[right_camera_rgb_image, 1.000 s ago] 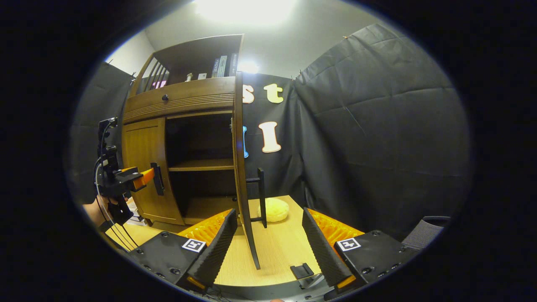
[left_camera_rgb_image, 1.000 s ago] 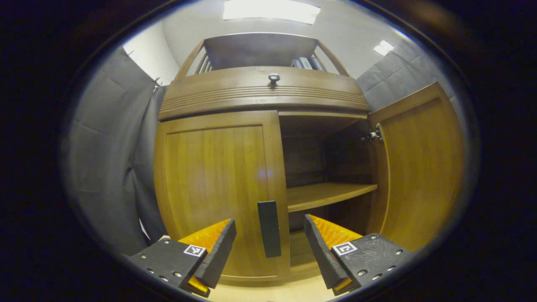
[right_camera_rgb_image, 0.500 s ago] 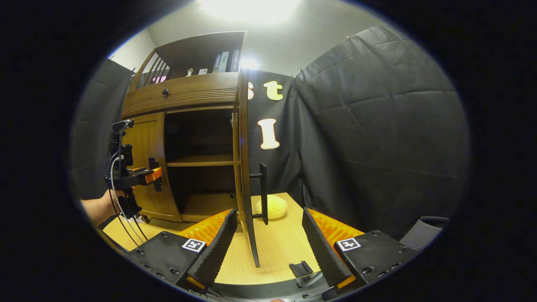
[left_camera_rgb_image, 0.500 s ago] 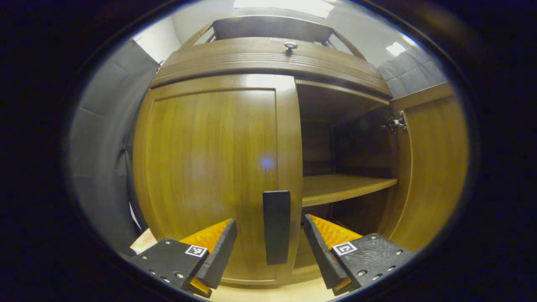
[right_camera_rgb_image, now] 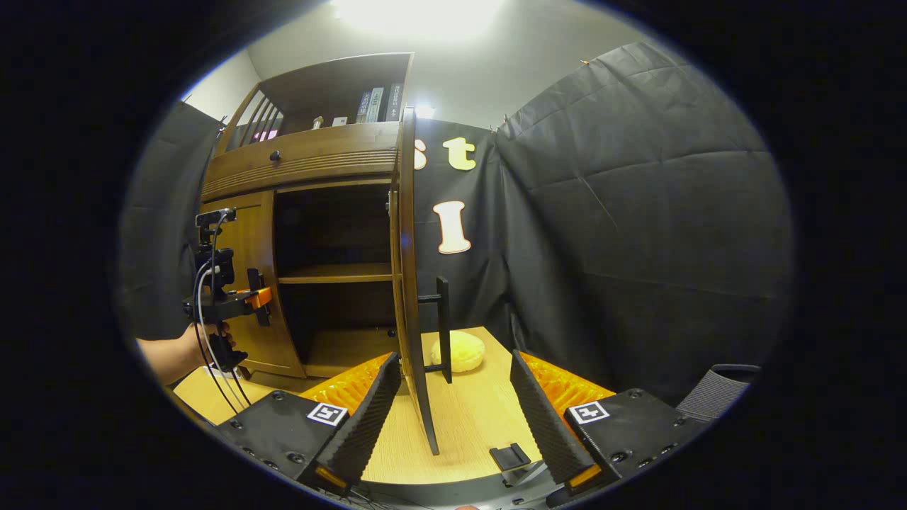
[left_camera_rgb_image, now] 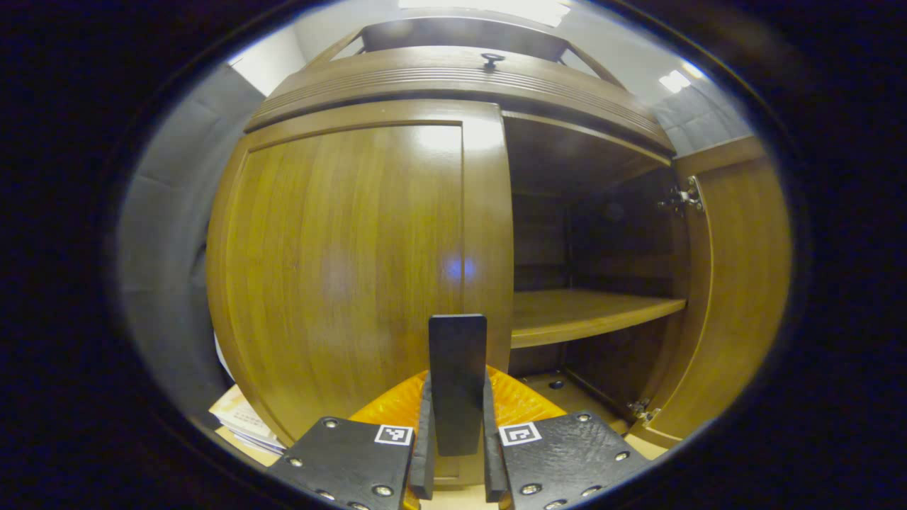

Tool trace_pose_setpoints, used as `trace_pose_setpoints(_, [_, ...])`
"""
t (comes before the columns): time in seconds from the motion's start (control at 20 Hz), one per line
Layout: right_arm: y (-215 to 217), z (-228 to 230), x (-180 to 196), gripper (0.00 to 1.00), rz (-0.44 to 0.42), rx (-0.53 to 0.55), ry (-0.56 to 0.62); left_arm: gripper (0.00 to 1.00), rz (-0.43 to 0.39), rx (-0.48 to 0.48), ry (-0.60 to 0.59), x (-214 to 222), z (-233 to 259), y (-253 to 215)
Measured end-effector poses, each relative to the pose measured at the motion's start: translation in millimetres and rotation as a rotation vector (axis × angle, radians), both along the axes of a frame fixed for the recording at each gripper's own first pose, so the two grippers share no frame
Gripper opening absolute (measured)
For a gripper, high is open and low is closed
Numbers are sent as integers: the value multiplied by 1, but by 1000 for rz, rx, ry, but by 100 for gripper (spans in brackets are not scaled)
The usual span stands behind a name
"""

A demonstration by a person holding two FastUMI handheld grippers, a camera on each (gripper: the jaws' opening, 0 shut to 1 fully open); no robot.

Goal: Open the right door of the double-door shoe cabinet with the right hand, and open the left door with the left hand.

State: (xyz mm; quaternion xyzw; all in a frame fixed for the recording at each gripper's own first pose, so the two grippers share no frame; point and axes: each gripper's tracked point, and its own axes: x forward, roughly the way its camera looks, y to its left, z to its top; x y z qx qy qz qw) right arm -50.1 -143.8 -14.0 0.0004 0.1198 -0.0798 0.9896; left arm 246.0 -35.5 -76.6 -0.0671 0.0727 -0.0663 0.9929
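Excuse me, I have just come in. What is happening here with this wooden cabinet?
A person is opening a double-door shoe cabinet with two hand-held tongs. The right door already stands wide open, and the right tongs hang open near it, holding nothing. The left tongs are shut on the left door's handle. The left door itself is not yet swung open.

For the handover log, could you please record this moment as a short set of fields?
left door: closed
left door handle: dark vertical bar, between both fingers of the left tool
left tool: shut on the handle
right door: swung wide open
right door handle: free, nothing touching it
right tool: open, empty, set back from the right door
cabinet interior: one shelf in sight, bare
tabletop: yellow round item behind the right door
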Motion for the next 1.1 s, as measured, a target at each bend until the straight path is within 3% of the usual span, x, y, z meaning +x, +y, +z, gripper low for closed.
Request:
trace_pose_setpoints(0.35, [8,0,4,98,46,3,-4,22,-12,-21,38,-18,4,3])
trace_pose_setpoints(0.4, [10,-1,5,93,57,6,-2,22,-12,-23,39,-25,4,5])
trace_pose_setpoints(0.5, [15,-1,7,98,77,6,-6,22,-11,-23,43,-37,5,9])
trace_pose_setpoints(0.6, [22,-1,9,93,99,6,-12,22,-11,-28,48,-48,6,14])
trace_pose_setpoints(0.65, [24,-1,10,98,108,5,-14,22,-10,-32,51,-53,7,15])
trace_pose_setpoints(0.8, [33,-2,14,98,131,11,-17,22,-8,-34,55,-70,10,23])
trace_pose_setpoints(0.85, [35,-2,16,93,137,15,-18,22,-8,-33,56,-75,11,25])
trace_pose_setpoints(0.9, [38,-3,17,98,143,19,-19,22,-10,-32,57,-81,11,28])
trace_pose_setpoints(1.1, [51,-5,20,98,170,28,-24,22,-12,-34,65,-100,12,38])
